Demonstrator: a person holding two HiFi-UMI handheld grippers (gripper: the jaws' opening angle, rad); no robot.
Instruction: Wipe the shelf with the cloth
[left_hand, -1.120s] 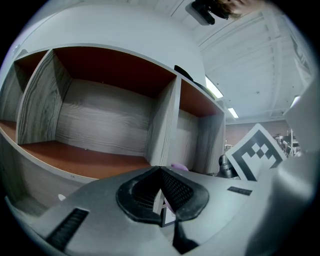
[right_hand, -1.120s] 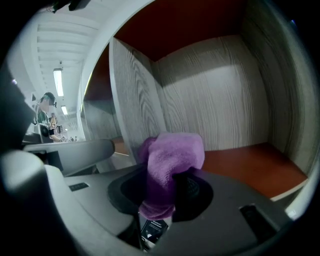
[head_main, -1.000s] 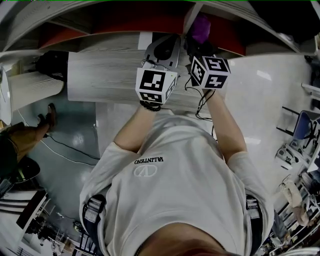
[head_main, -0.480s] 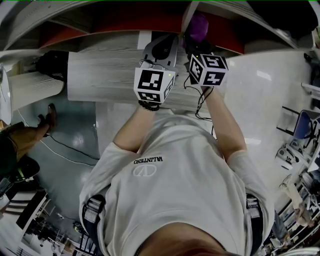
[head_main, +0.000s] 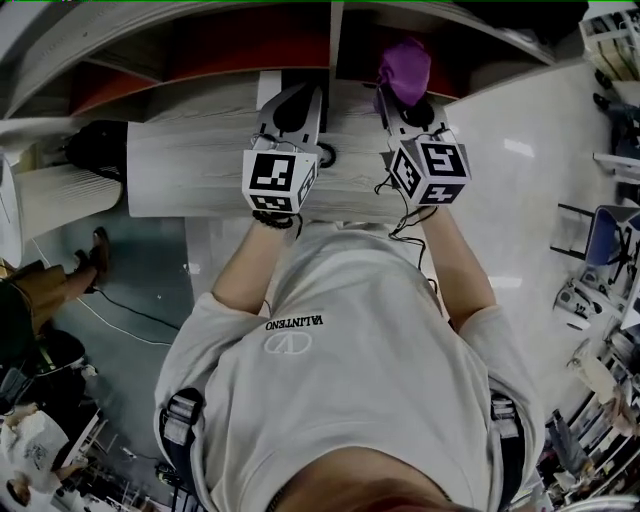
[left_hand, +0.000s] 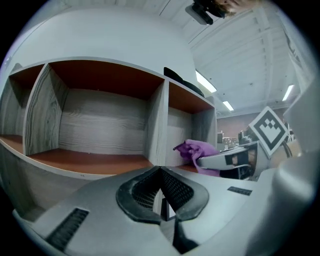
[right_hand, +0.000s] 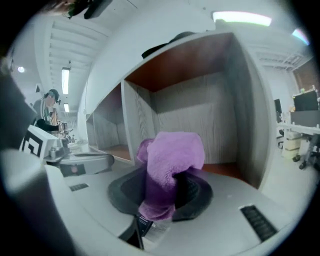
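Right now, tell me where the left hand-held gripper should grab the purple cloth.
Probably the bunched end of the cloth sticking out beyond the right hand-held gripper, approached from the left. The rest is pinched between that gripper's jaws, so only this lump is free.

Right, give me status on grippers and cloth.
Left gripper shut, empty. Right gripper shut on purple cloth, held up before the shelf's right compartment; contact not seen. Nothing visible in the way.

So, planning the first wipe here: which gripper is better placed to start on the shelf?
The right gripper. Its jaws are shut on the purple cloth, which points into the shelf's right compartment. The left gripper is shut on nothing and faces the divider.
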